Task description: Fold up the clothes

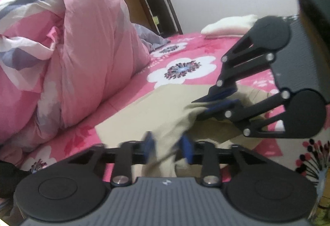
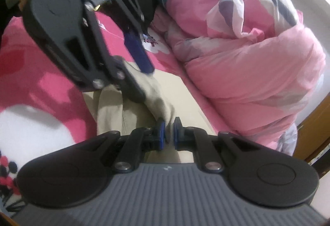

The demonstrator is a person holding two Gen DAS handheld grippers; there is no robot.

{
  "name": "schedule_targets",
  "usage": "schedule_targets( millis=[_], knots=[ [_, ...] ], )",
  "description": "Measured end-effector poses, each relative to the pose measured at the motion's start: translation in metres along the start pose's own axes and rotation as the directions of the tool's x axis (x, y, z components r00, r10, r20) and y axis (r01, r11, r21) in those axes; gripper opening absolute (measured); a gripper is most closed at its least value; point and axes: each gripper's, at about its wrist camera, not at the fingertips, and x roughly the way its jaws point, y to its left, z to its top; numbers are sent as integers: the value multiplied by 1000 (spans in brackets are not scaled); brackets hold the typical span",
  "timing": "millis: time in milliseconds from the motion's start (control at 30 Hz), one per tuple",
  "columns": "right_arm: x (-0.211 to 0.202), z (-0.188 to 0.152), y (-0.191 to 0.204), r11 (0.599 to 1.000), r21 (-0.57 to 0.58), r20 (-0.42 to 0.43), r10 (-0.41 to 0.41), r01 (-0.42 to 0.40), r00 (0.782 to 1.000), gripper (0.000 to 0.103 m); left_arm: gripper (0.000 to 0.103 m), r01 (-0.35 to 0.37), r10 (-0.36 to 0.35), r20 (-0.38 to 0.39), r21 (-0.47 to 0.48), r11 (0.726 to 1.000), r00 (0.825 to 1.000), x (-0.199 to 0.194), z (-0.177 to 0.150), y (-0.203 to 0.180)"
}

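On the bed point(image 1: 185, 46), with its pink flowered sheet and a rolled pink quilt point(image 1: 88, 44) heaped beside, a beige garment point(image 1: 144, 106) lies spread flat, one edge of it lifted off the rest. I hold that raised edge with both tools: my left claw point(image 1: 168, 148) has its blue pads pinched on a bunched ridge of the cloth, and my right claw point(image 2: 167, 133) is closed likewise on the same ridge a little further along, the two close together and angled toward each other. I judge this to be mid-fold, the lifted edge being carried across the flat part. The next move, as I read it, calls for keeping both grips level and the cloth taut between them, so the edge comes down square rather than skewed. The garment's long axis seems to run alongside the quilt, away from my left camera toward the white pillow point(image 1: 229, 26); which end is waist or hem I cannot tell, and both views are blurred.
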Motion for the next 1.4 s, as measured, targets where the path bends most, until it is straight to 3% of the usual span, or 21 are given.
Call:
schedule_targets(
  millis=[100,200,233,300,333,367,467,500,600,633,700,767,1200,1400],
  knots=[
    [-10,1,-7,997,71,16,-18,17,1000,10,15,-20,20,8,4,1000,1000,-1,-1,-2],
    [-36,-4,-24,972,233,22,-48,42,999,14,14,-21,21,12,-22,1000,1000,-4,-2,0],
    [-45,-8,-31,950,311,18,-38,31,999,14,14,-20,20,13,-31,999,1000,-5,-2,1],
    [-61,-24,-45,862,506,6,33,-32,999,14,14,-21,22,14,-36,999,1000,-5,-3,1],
    [-69,-32,-52,802,595,6,69,-59,998,17,14,-24,25,15,-36,999,1000,-5,-3,0],
    [-74,-43,-57,712,695,15,124,-99,992,22,14,-25,26,15,-38,999,1000,-4,-3,0],
    [-70,-83,-56,308,927,120,299,-215,947,31,14,-30,31,16,-44,999,999,-3,-3,0],
    [-65,-92,-51,202,955,147,319,-219,936,31,14,-32,33,17,-44,999,999,-3,-2,-1],
    [-46,-111,-43,-16,982,185,303,-189,935,35,14,-47,48,21,-22,999,999,-5,-3,-4],
    [-42,-116,-41,-68,981,195,284,-183,939,36,14,-53,53,25,-13,999,998,-5,-3,-6],
    [-36,-120,-40,-127,966,249,244,-224,937,32,14,-57,57,30,-7,998,998,-6,-3,-7],
    [-33,-115,-42,-116,964,261,227,-240,938,3,14,-58,58,36,-8,998,998,-8,-3,-7],
    [-5,-88,-71,-81,968,246,135,-237,960,1,12,-48,55,135,-57,997,989,-21,-7,-6],
    [15,-82,-62,-67,987,154,106,-147,982,2,11,-40,51,159,-70,997,986,-24,-12,-7]
  ],
)
